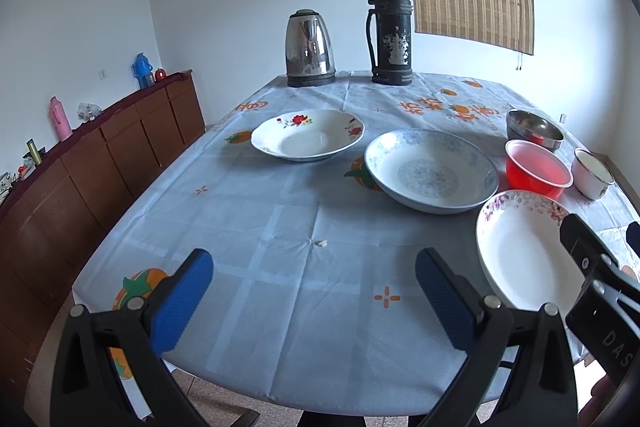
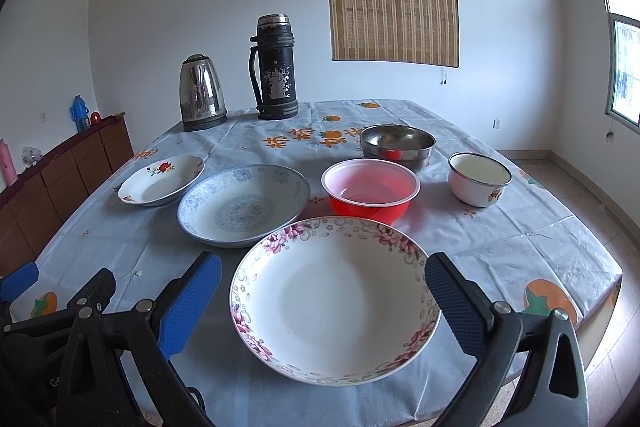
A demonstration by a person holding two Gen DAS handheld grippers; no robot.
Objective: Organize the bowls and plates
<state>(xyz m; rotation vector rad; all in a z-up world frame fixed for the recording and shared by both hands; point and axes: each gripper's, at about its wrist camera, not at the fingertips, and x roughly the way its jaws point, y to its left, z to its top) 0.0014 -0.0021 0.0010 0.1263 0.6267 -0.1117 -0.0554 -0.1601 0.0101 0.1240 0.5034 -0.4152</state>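
Observation:
A pink-flowered white plate (image 2: pixel 334 301) lies at the table's near edge, between the spread blue fingers of my open right gripper (image 2: pixel 322 293). The same plate (image 1: pixel 520 251) shows at the right of the left wrist view. Behind it sit a blue-patterned plate (image 2: pixel 244 209) (image 1: pixel 432 171), a red-flowered plate (image 2: pixel 160 179) (image 1: pixel 308 135), a red plastic bowl (image 2: pixel 370 193) (image 1: pixel 538 169), a steel bowl (image 2: pixel 396 143) (image 1: pixel 534 129) and a white enamel cup-bowl (image 2: pixel 478 179) (image 1: pixel 592 173). My left gripper (image 1: pixel 314 289) hangs open over bare tablecloth, holding nothing.
A steel kettle (image 1: pixel 310 49) and a dark thermos (image 1: pixel 390 33) stand at the table's far end. A brown sideboard (image 1: pixel 100 155) with small items runs along the left wall. The tablecloth (image 1: pixel 280 227) drops off at the near edge.

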